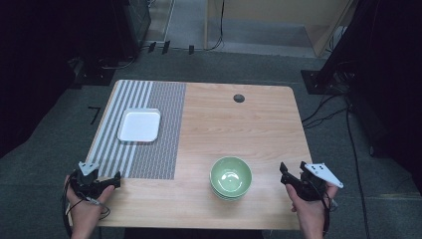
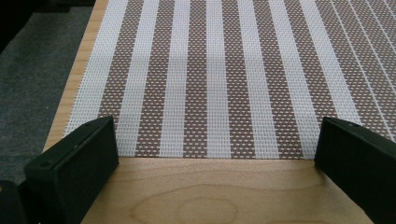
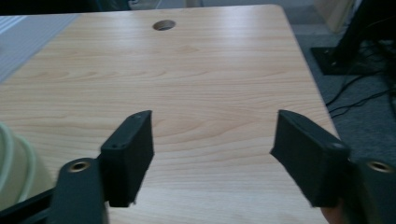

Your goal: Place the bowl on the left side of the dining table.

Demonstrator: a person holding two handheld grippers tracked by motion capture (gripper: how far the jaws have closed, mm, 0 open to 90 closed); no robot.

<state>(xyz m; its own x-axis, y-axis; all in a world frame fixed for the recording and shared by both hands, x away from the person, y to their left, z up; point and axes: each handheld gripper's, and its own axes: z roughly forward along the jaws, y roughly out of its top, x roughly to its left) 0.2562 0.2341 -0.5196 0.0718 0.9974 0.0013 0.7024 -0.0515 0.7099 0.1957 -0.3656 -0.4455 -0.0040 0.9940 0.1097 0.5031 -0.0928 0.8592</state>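
A stack of green bowls (image 1: pixel 230 177) stands on the wooden table (image 1: pixel 239 129) near its front edge; its pale rim (image 3: pixel 10 161) shows at the left of the right gripper view. On a striped placemat (image 1: pixel 142 127) at the left lies a white square plate (image 1: pixel 140 125). My left gripper (image 1: pixel 99 175) is held at the front left corner, open, its jaws wide apart over the placemat's near edge (image 2: pixel 205 140) with nothing between them. To the right of the bowls my right gripper (image 1: pixel 292 167) is open too, over bare wood (image 3: pixel 212 121).
A round cable hole (image 1: pixel 239 98) sits near the table's far edge (image 3: pixel 164 24). Dark stands and cables (image 1: pixel 328 107) lie on the grey floor to the right. Bare wood stretches between the placemat and the right edge.
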